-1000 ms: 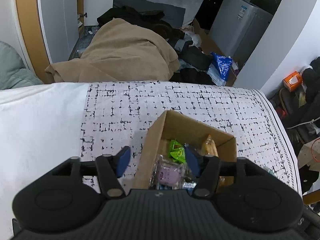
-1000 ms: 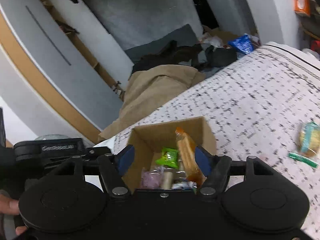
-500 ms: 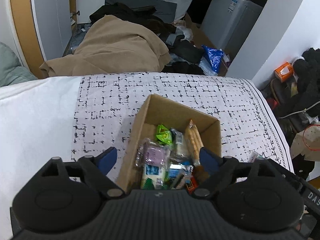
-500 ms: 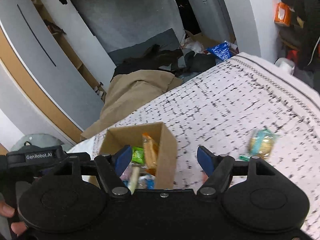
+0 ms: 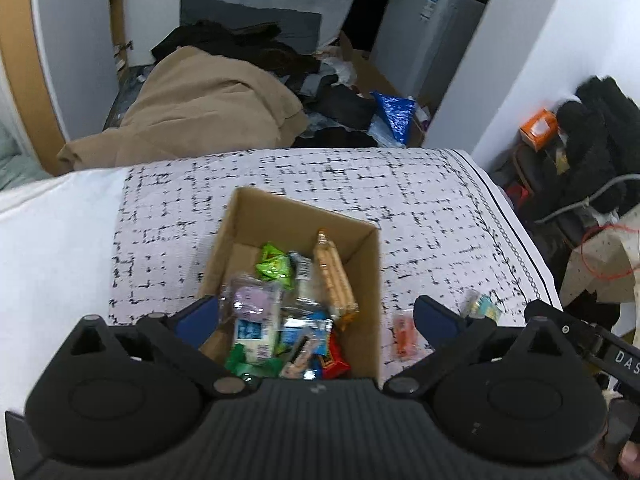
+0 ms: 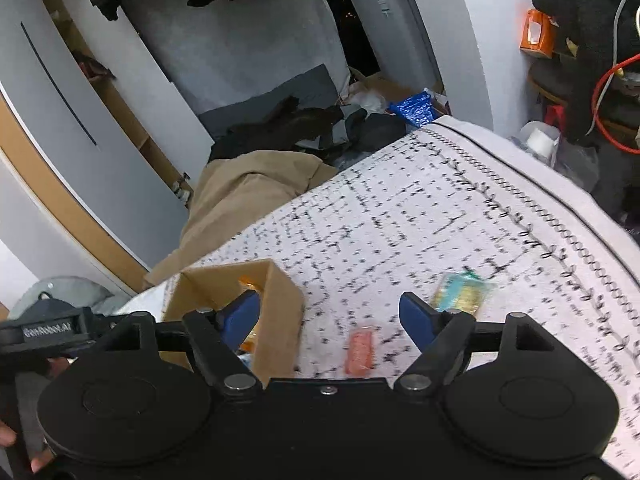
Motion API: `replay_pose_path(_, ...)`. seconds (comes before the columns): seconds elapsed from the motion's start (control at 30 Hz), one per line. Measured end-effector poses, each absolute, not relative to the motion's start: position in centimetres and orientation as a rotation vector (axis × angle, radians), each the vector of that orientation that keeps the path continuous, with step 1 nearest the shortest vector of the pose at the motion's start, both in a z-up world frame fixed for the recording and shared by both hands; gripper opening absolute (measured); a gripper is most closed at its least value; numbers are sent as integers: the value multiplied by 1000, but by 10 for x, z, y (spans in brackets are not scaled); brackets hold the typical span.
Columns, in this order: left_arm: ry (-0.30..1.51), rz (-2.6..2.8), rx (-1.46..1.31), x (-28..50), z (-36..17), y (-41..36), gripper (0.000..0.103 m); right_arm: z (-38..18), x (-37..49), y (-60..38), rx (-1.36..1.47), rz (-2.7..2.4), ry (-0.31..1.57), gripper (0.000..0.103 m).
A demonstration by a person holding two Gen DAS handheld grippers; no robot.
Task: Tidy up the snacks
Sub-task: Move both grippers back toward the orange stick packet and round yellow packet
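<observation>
Lettering "GenRobot.AI" marks the left claw (image 6: 48,330), "DAS" the right claw (image 5: 624,358); both claws spread, empty, over snack box (image 5: 362,280).

Dim, cool indoor light; motion blur, fisheye-bent edges.

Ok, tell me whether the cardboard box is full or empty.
Partly full. The cardboard box stands open-topped, with many snack packets piled on its floor, including a green packet and a long biscuit pack.

Left wrist view looks down close over the box (image 5: 296,248); right wrist view, beside it, shares it.
</observation>
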State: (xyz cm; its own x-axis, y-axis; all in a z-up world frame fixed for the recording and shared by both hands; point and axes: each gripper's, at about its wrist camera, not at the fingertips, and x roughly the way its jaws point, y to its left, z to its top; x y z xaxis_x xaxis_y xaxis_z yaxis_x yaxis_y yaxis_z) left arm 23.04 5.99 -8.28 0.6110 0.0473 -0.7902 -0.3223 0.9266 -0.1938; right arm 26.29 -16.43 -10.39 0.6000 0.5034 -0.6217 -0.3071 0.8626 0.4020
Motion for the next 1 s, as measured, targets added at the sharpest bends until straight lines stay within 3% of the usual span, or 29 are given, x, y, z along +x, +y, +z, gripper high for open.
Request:
replay_pose_path(0.77,900,146,-350,283,-105,-18,102,-150,310,-241,453,335,886,76)
replay_pose_path(1.0,897,129,-371,299,-132,-39,93,-169,324,-246,497,322,924,75)
